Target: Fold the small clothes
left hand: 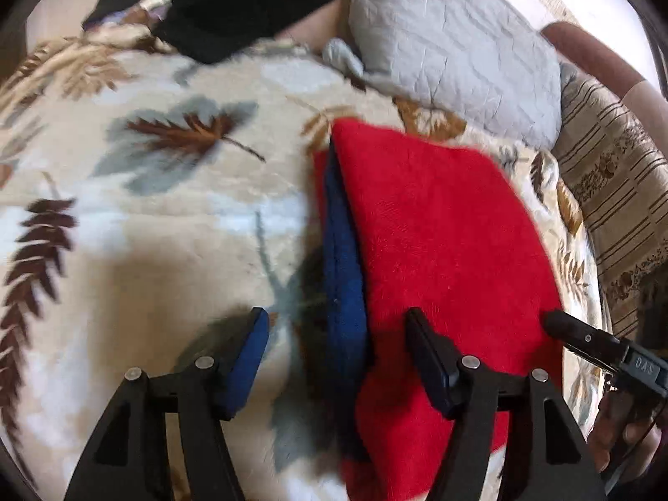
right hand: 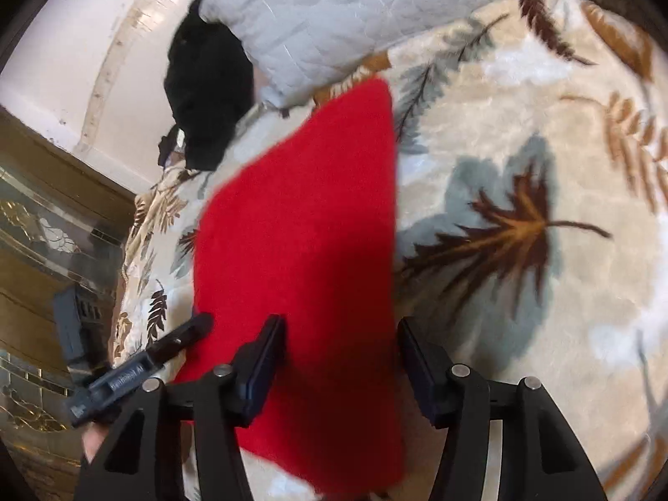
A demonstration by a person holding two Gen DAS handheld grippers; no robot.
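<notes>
Leaf-print blanket (left hand: 167, 229) on a bed is being used as the work surface. Left gripper (left hand: 338, 359) and right gripper (right hand: 340, 359) are being held apart over the folded red cloth (left hand: 438, 242), nothing clamped. Fold is judged done; black garment (left hand: 250, 4) beyond is likely being targeted next.
</notes>
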